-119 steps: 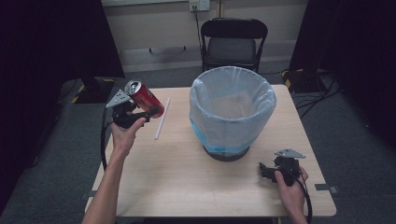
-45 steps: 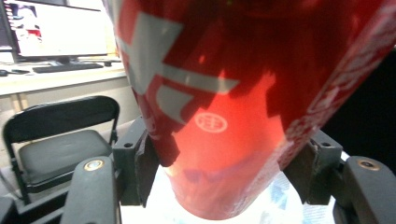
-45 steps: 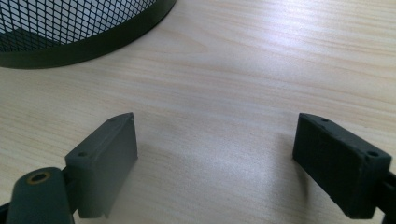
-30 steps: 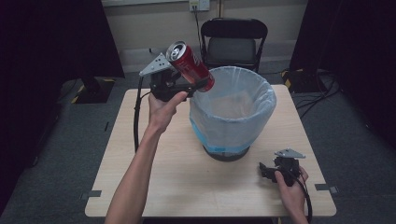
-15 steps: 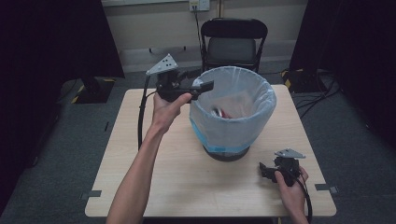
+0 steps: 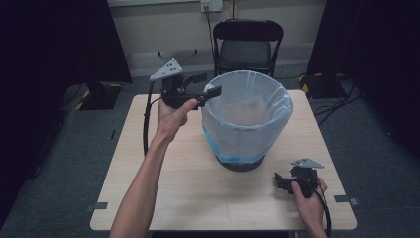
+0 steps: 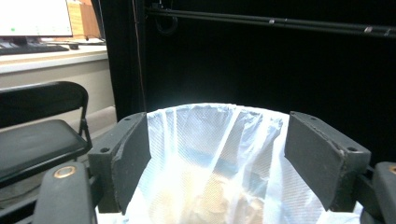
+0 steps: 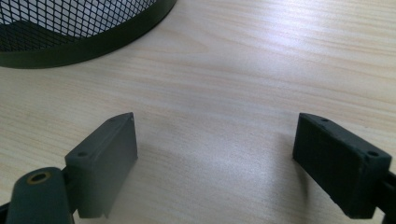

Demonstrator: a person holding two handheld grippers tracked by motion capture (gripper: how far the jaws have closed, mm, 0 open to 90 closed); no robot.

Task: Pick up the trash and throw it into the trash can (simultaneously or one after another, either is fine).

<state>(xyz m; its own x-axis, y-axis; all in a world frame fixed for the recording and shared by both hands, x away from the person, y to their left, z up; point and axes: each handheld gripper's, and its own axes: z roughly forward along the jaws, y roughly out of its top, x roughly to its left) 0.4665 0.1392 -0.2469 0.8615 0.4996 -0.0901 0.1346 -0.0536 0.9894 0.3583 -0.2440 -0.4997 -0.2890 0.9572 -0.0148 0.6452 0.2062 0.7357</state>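
Two empty tools point(image 6: 208, 85) point(image 6: 280, 180), one bin point(image 6: 246, 124)

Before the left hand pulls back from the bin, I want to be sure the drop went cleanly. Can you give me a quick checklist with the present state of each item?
1. Left gripper jaws apart, having just been opening: ok.
2. Nothing between its jaws in the left gripper view: ok.
3. Jaw tips at the near rim of the bin, which stands upright on the table: ok.
4. White bag folded over the rim all round: ok.
5. What lies at the bottom of the bin: cannot tell, the bag's inside shows no clear shape.
6. Right gripper resting open on the table, off to the bin's side, nothing between its jaws: ok.
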